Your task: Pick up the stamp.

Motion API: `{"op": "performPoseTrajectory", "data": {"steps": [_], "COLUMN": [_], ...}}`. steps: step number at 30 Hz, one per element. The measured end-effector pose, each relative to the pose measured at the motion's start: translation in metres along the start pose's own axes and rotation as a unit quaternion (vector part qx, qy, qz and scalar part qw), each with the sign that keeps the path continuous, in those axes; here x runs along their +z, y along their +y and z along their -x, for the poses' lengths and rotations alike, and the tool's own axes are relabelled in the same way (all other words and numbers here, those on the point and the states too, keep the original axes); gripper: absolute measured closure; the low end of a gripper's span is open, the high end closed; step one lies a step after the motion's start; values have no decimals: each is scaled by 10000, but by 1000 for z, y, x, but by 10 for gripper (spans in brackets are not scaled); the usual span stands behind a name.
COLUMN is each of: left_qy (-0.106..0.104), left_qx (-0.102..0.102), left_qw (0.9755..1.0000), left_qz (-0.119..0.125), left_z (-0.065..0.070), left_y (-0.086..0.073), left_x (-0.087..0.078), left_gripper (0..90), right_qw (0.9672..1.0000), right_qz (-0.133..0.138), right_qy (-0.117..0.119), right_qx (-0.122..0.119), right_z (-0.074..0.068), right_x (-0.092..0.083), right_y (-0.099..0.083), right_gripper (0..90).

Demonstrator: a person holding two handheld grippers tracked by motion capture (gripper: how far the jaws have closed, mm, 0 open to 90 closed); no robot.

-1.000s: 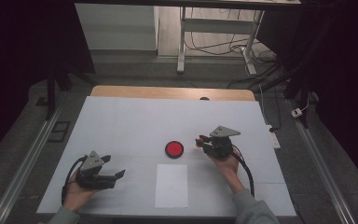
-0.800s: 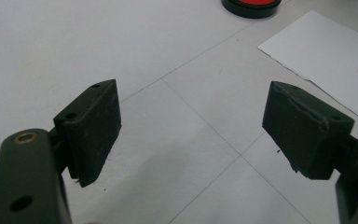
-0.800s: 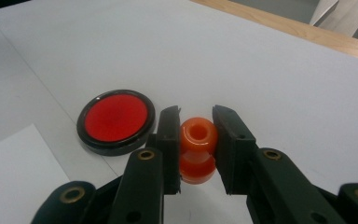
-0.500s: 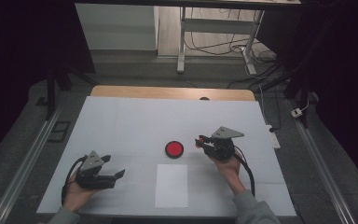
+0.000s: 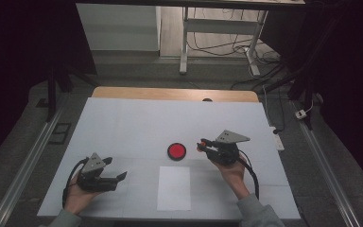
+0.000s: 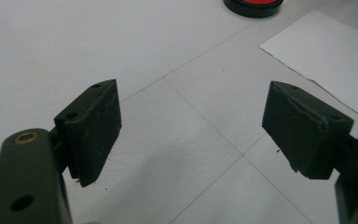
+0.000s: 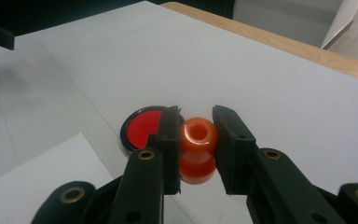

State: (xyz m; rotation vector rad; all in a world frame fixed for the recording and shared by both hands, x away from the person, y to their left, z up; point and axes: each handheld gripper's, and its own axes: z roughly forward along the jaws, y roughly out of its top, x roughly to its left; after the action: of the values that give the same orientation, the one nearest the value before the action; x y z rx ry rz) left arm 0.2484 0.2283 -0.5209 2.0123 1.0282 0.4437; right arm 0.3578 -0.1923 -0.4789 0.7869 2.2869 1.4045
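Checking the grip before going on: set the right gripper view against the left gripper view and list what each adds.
Right gripper view alone: the right gripper shut on an orange stamp, and the table's wooden edge. Left gripper view alone: the left gripper with open jaws, nothing between. Both: the red ink pad and the white paper sheet.

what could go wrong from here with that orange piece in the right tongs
1. The orange piece is rounded and glossy, clamped between the flat pads of the right tongs; it might twist or squirt out.
2. It sits close to the red disc, so lowering it there may knock the disc aside.
3. The white sheet lies loose on the table; a forearm or cable could drag it. The left tongs stand open, too far off to steady anything.
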Motion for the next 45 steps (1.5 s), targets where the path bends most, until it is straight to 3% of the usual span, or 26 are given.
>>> {"op": "performPoseTrajectory", "data": {"steps": [9,14,45], "left_qy": [-5,-10,-24], "left_qx": [1,14,24], "left_qw": [10000,10000,10000], "left_qz": [-1,-20,-33], "left_z": [0,1,2], "left_y": [0,0,0], "left_x": [1,2,3], "left_gripper": [198,198,198], "right_qw": [9999,9994,9977], "right_qz": [13,85,26], "right_qy": [93,281,681], "right_qx": [45,183,52], "right_z": [-5,-11,-35], "right_x": [-2,-5,-2], "right_y": [1,3,4], "right_gripper": [719,719,719]}}
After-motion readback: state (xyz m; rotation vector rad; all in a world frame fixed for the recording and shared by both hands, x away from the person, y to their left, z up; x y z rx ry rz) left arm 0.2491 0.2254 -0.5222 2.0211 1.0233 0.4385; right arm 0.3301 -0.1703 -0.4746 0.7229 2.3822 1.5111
